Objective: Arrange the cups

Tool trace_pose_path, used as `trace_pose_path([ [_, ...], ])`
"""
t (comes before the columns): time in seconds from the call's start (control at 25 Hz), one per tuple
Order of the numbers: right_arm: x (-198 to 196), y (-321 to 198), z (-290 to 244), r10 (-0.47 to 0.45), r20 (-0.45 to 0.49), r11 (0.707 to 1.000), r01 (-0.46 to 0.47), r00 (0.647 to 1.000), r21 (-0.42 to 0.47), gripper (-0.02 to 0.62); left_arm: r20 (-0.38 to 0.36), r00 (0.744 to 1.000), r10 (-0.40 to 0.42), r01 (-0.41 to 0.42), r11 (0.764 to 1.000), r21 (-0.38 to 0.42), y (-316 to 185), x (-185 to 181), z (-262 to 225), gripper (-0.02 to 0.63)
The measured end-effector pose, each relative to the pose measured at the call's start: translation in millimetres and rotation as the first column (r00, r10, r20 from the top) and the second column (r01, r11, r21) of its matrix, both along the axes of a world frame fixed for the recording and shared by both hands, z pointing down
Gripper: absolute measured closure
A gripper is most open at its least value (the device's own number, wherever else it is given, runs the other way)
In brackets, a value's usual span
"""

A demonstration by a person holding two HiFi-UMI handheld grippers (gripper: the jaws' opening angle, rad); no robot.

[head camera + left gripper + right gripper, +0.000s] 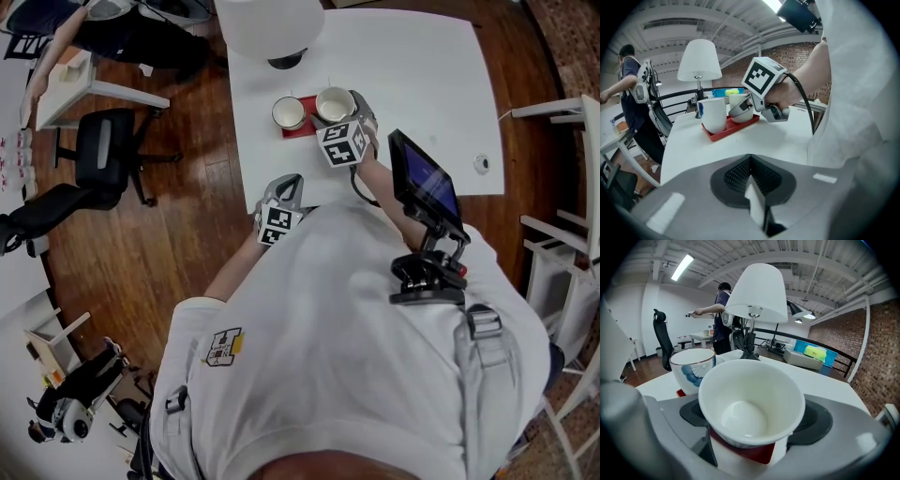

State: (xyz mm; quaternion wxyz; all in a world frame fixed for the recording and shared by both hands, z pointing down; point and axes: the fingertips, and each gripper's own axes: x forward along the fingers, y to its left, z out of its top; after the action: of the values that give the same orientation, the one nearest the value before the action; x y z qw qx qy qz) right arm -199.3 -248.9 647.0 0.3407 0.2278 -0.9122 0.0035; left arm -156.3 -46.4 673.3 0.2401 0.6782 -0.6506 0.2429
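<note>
1. Head view: on the white table [422,66], a red tray [302,128] carries a patterned cup [289,112] at its left end. A plain white cup [335,103] is at the tray's right end, in the right gripper [354,105]. The left gripper [287,184] hangs at the table's near edge, well apart from the tray. The marker cubes bear black-and-white square codes, not letters. The print on the shirt patch [223,347] is too small to read.
2. Left gripper view: the left gripper [751,161] has its jaws pressed together with nothing between them. Ahead, the right gripper [749,104] holds the plain white cup [740,113] tilted over the red tray [733,130], beside the patterned cup [714,115].
3. Right gripper view: the right gripper [750,425] is clamped on the plain white cup [750,404]. The patterned cup [691,367], with a blue fan motif, stands just beside it, and a lamp [757,294] is behind.
</note>
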Motion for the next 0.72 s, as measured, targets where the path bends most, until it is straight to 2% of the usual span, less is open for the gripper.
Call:
trace_pose_path([
  [0.32, -0.4, -0.7, -7.4, -0.016, 0.034, 1.0, 0.016, 0.999, 0.014, 0.104, 0.003, 1.0, 0.009, -0.009, 1.0, -0.006, -2.6, -7.4, 5.6, 0.606],
  [0.56, 26.9, 12.5, -29.2, -0.016, 0.068, 0.999, 0.013, 0.998, 0.039, 0.107, 0.002, 1.0, 0.015, -0.015, 1.0, 0.008, 6.7, -3.3, 3.1, 0.606],
  [0.72, 67.3, 18.0, -61.5, -0.012, 0.085, 0.997, 0.006, 0.996, 0.074, 0.191, 0.0, 0.999, 0.033, -0.033, 0.999, 0.021, 7.7, 5.6, -10.4, 0.606],
])
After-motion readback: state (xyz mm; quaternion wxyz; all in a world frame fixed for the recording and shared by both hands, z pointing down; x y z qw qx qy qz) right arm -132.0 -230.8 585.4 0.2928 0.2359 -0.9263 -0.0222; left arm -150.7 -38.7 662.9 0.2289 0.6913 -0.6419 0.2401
